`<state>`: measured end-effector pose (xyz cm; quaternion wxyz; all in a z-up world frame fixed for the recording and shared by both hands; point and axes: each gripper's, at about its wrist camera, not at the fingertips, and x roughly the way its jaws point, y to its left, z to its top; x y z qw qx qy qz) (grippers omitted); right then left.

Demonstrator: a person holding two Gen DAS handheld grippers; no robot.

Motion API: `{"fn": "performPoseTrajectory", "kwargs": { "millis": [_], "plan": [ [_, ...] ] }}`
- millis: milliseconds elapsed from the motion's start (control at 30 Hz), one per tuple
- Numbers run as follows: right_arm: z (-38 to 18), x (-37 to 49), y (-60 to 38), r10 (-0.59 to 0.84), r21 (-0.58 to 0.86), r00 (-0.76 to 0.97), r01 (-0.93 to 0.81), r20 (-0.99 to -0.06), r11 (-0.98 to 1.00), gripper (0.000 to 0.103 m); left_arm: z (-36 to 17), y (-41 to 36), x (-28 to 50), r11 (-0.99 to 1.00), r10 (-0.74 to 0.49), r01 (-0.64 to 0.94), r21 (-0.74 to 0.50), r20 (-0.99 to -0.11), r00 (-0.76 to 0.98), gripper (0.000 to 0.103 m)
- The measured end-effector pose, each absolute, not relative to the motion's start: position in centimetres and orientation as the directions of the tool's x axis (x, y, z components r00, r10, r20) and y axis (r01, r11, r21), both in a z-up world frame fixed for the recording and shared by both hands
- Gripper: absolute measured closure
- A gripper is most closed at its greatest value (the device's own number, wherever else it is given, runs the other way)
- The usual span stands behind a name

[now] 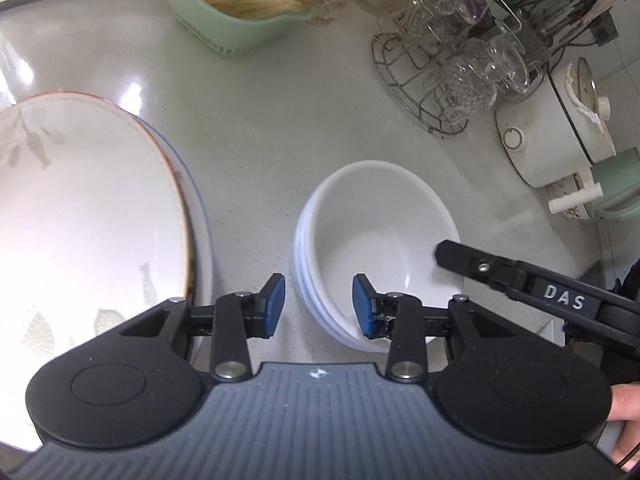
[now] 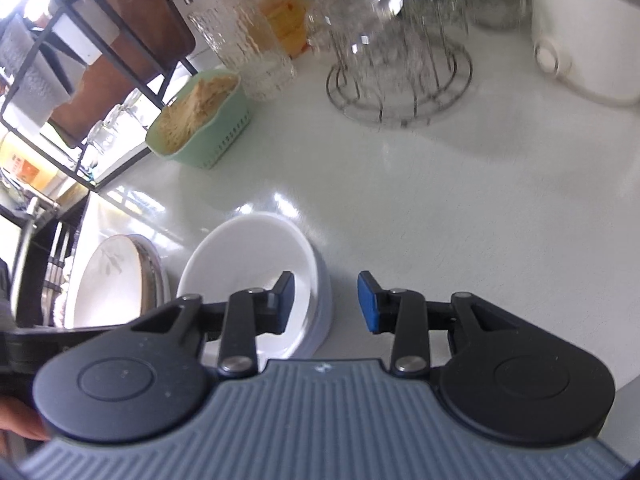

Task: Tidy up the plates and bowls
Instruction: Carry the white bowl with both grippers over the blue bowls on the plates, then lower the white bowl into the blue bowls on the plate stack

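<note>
Both claws hang partly open over the stack of white bowls, pads clear of the rims. On the left gripper one blue pad sits outside the stack's near-left wall and the other inside the top bowl, so the rim lies between them without visible contact. On the right gripper the left pad hangs over the bowl's inside and the right pad over bare counter; the stack straddles its left finger.

Just left of the bowls lies the stack of plates, the top one leaf-patterned with a brown edge; a narrow strip of counter separates the two piles. Open glossy worktop runs behind and to the right of the bowls.

Farther back stand a green basket of pale strands, a wire rack of glasses, and a white cooker. A black dish rack rises at the far left.
</note>
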<state>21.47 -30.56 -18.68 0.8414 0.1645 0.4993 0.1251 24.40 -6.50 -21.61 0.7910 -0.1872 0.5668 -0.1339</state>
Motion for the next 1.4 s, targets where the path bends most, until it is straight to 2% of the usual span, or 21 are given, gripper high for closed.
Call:
{"fn": "performPoseTrajectory", "kwargs": {
  "millis": [133, 367, 467, 667, 967, 1400],
  "plan": [
    [-19.3, 21.7, -30.1, 0.371, 0.396, 0.452, -0.042, -0.811, 0.917, 0.065, -22.3, -7.1, 24.9, 0.89, -0.432, -0.002, -0.456, -0.843, 0.321, 0.061],
    [-20.5, 22.5, -30.1, 0.381, 0.405, 0.419, -0.034, -0.824, 0.914, 0.076, -23.7, -7.5, 25.8, 0.892, -0.428, -0.005, -0.452, -0.848, 0.313, 0.063],
    [-20.9, 22.9, -29.9, 0.382, 0.403, 0.412, -0.037, -0.827, 0.914, 0.08, -24.1, -7.6, 26.0, 0.89, -0.432, -0.011, -0.457, -0.849, 0.304, 0.068],
    [-21.3, 23.1, -29.7, 0.391, 0.417, 0.391, -0.019, -0.833, 0.909, 0.083, -24.6, -7.6, 25.9, 0.884, -0.438, -0.026, -0.466, -0.846, 0.303, 0.069],
    [-20.7, 22.9, -29.8, 0.38, 0.416, 0.385, 0.013, -0.841, 0.909, 0.083, -23.7, -7.6, 25.7, 0.884, -0.43, -0.038, -0.465, -0.844, 0.321, 0.069],
    [-17.0, 21.6, -28.6, 0.364, 0.415, 0.418, 0.033, -0.832, 0.909, 0.083, -19.2, -5.5, 25.3, 0.863, -0.455, -0.058, -0.502, -0.82, 0.347, 0.069]
  ]
}}
